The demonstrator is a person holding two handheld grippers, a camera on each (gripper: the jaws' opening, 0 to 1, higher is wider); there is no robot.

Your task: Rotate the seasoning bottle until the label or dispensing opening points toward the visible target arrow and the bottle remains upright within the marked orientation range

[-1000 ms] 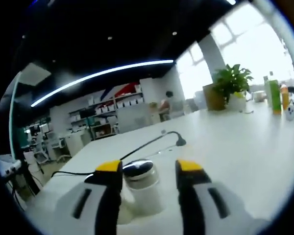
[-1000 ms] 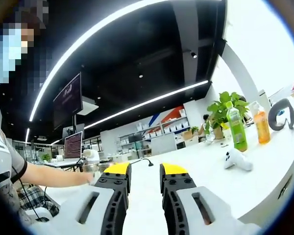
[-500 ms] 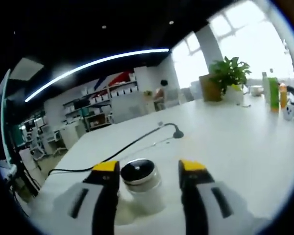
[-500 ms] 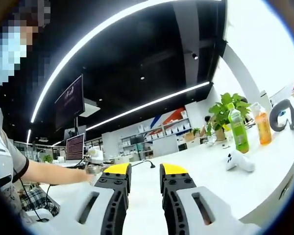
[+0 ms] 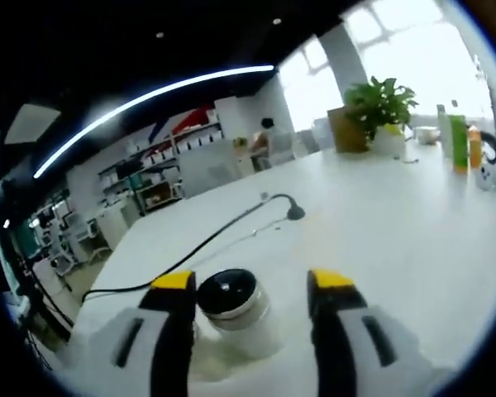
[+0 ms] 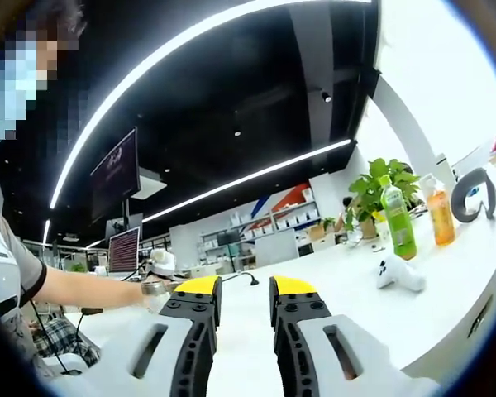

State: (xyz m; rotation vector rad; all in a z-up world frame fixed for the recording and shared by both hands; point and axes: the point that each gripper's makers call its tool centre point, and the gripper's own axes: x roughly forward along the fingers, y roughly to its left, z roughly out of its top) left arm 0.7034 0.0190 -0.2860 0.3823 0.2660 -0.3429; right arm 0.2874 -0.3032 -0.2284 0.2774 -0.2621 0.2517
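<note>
White tabletop [image 5: 397, 240] runs through the left gripper view, and on it stands the bottle [image 5: 236, 310], a pale jar with a shiny silver cap, upright between the jaws of the left gripper [image 5: 252, 285]. Those yellow-tipped jaws stand apart: the left one is close against the bottle's side, whether touching I cannot tell, and the right one has a clear gap of table between it and the bottle. A black cable [image 5: 207, 240] crosses the table from about 9 o'clock to a small dark end near the centre. At 2 o'clock sit a potted plant [image 5: 379, 112] and, further toward 3 o'clock, a green bottle [image 5: 456, 142] and an orange one [image 5: 474, 145].

In the right gripper view the right gripper [image 6: 244, 289] is held above the table edge, its jaws close together with a narrow slit between them and nothing in it. At 9 o'clock a person's forearm [image 6: 83, 291] reaches across. At 3 o'clock stand a green drink [image 6: 397, 219], an orange drink [image 6: 438, 217] and a white controller [image 6: 398, 273] lying on the table.
</note>
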